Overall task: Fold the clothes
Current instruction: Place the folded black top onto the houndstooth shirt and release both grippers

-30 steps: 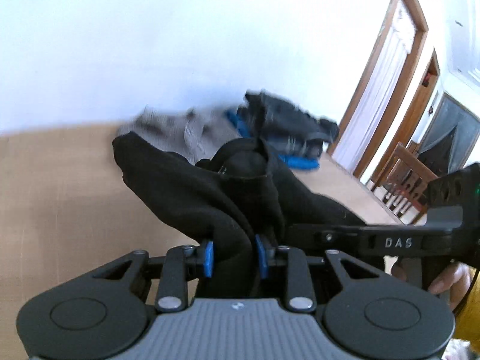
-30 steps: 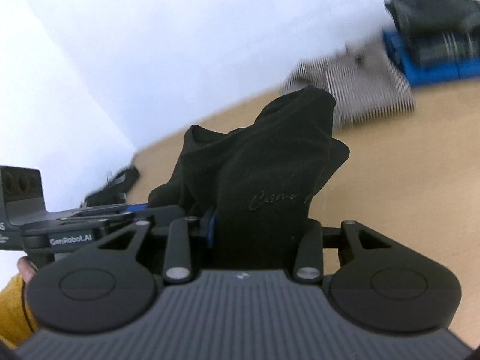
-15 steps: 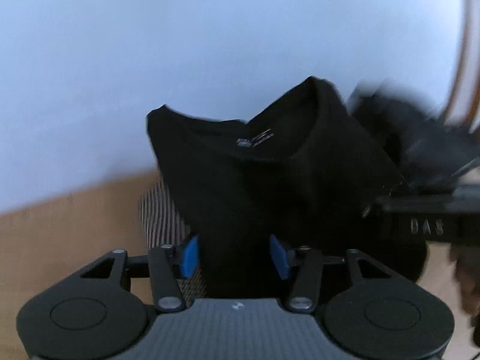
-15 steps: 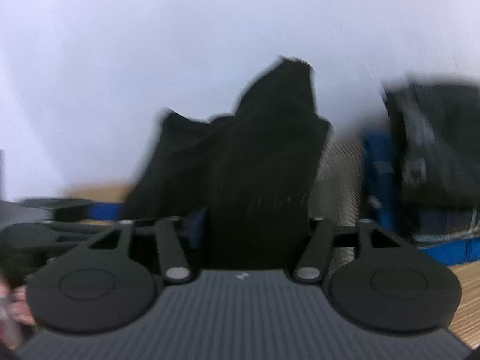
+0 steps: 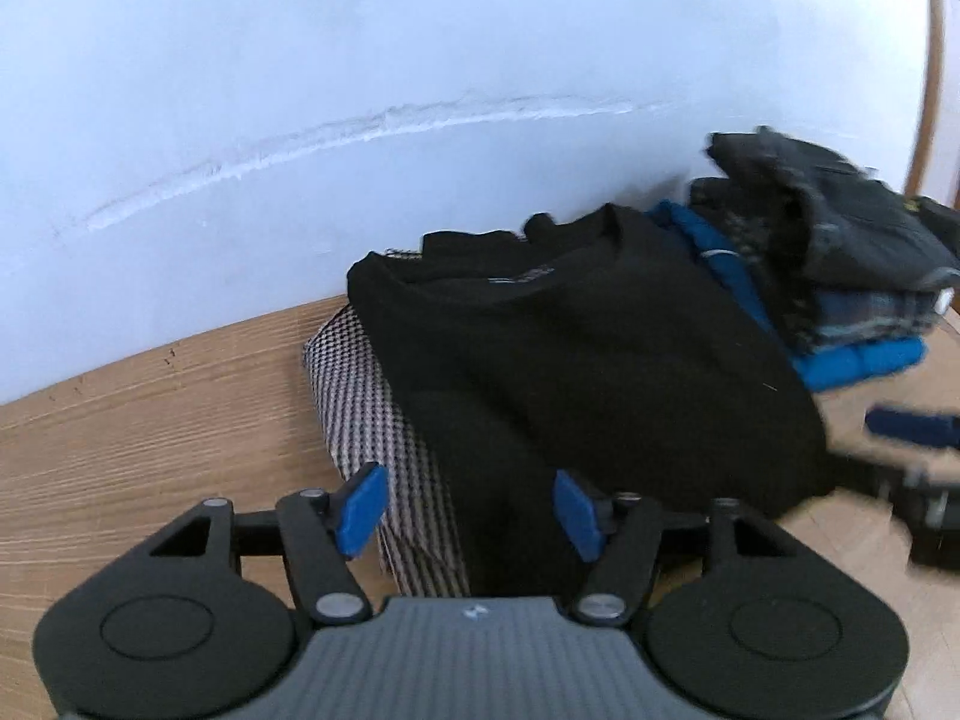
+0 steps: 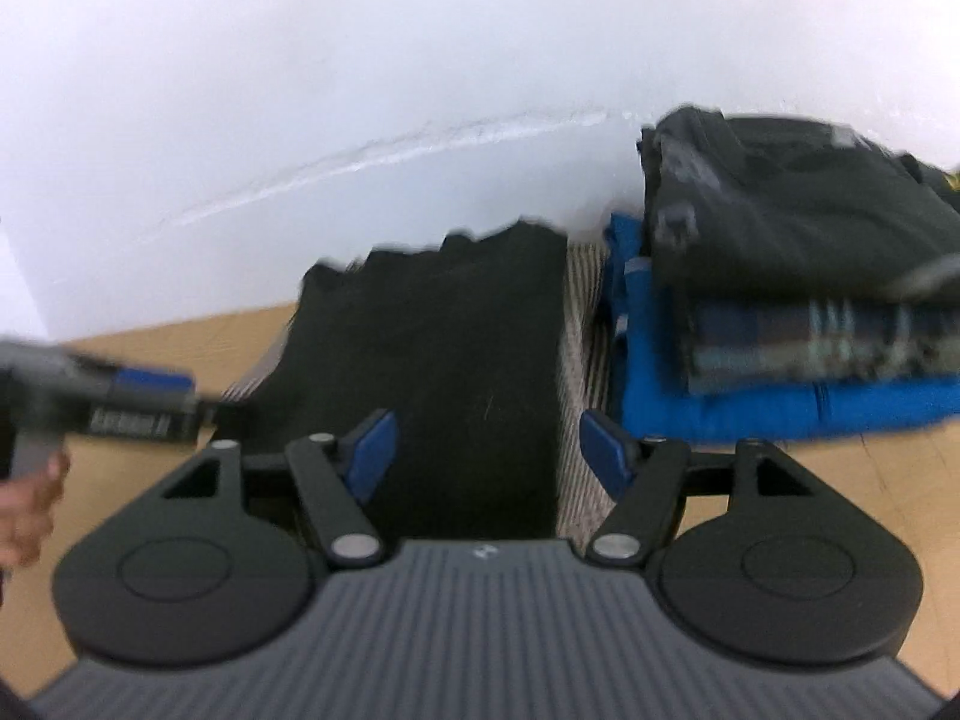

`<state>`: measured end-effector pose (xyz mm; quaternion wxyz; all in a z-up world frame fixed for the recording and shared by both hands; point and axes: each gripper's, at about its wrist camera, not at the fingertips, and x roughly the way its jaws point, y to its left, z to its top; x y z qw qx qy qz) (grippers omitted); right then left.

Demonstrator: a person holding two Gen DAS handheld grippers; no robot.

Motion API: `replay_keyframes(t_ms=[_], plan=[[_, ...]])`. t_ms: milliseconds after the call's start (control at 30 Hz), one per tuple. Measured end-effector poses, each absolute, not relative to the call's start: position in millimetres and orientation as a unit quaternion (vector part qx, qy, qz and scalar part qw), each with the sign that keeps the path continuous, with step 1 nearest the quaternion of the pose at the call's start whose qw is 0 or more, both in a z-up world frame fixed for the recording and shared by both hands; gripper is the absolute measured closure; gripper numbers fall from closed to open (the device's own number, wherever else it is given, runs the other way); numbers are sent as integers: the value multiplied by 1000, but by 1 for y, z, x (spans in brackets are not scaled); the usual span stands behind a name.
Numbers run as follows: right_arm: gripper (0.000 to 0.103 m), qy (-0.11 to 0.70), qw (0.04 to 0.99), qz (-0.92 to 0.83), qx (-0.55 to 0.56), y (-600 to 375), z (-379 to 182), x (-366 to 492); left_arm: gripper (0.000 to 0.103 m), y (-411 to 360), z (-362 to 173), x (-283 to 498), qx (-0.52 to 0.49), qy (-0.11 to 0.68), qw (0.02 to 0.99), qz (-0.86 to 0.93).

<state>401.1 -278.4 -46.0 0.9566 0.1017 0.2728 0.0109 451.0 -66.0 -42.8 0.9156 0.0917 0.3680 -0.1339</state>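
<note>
Both of my grippers are standing wide now: the left gripper (image 5: 468,510) and the right gripper (image 6: 489,456) are each showing blue pads spread apart with nothing pinched between them. A second ago both were clamping bunched black cloth held up in the air; now the folded black shirt (image 5: 576,348) is lying directly ahead of both sets of fingers, resting on top of the houndstooth garment (image 5: 372,396), whose checked edge is peeking out to the left of my left fingers and to the right of the shirt in the right wrist view. Further right of the right gripper, a stack of folded clothes (image 6: 798,300) is sitting on the wooden table (image 5: 150,420) against the white wall (image 5: 300,90), dark pieces over plaid over blue. I am judging this as the release: the shirt is placed on its pile, so this item looks finished. My other gripper is showing blurred at each view's edge, suggesting both are pulling back to fetch another garment.
</note>
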Motion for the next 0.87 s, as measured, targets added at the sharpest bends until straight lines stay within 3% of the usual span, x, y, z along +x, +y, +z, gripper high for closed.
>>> replay_keyframes(t_ms=[167, 233, 433, 867], plan=[[33, 315, 945, 4, 90, -250, -52, 336, 34, -54, -30, 392, 81, 370, 910, -169], [33, 330, 940, -4, 81, -239, -56, 310, 26, -47, -27, 361, 93, 368, 910, -169], [33, 365, 928, -5, 77, -215, -57, 235, 15, -27, -25, 272, 129, 368, 905, -172], [33, 368, 914, -58, 159, -181, -38, 166, 13, 21, -24, 177, 71, 417, 887, -186]])
